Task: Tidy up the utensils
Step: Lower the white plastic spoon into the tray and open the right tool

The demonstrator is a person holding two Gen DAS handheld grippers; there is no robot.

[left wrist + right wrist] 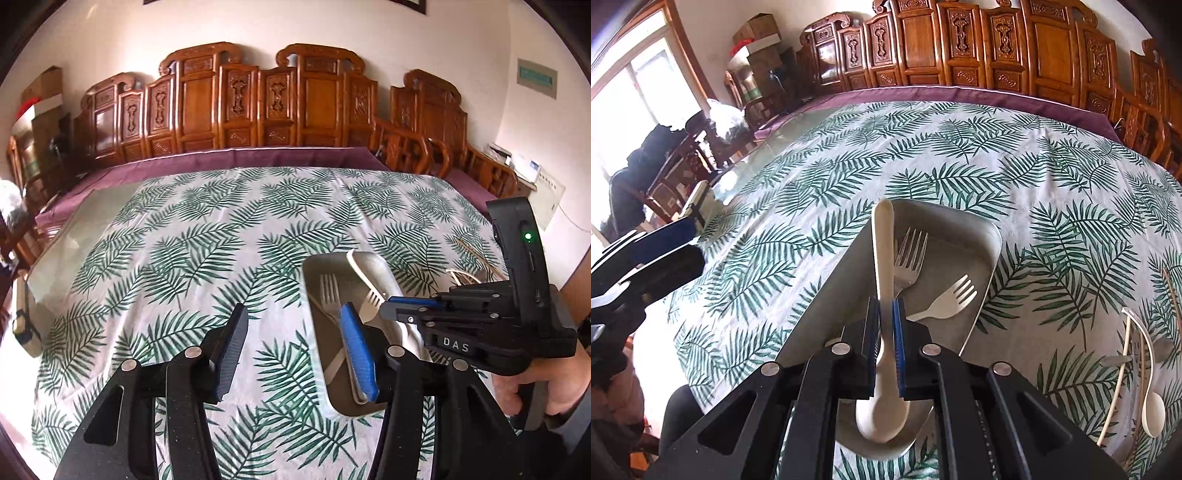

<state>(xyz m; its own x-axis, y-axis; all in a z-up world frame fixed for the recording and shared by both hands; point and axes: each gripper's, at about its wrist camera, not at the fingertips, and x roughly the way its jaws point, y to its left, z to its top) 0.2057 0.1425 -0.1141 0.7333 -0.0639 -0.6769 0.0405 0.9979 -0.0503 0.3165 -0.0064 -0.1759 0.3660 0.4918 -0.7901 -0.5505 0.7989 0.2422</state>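
- The right gripper (885, 314) was clenched on the handle of a cream spoon (882, 258), whose bowl lay nearest the camera and whose handle pointed away over the metal tray (991, 236).
- The tray sat on the table (831, 166), which was covered in a leaf-print cloth; a metal fork (909, 254) and a cream fork (947, 299) lay inside it, side by side.
- The left gripper (295, 343) stood released, with nothing between its jaws, just beside the tray's left edge (314, 295).
- In the left wrist view, the right gripper (391, 308) reached over the tray, held by a hand (535, 384) at the right edge.
- More utensils, including a second cream spoon (1152, 406), lay on the cloth to the right of the tray, apart from it.
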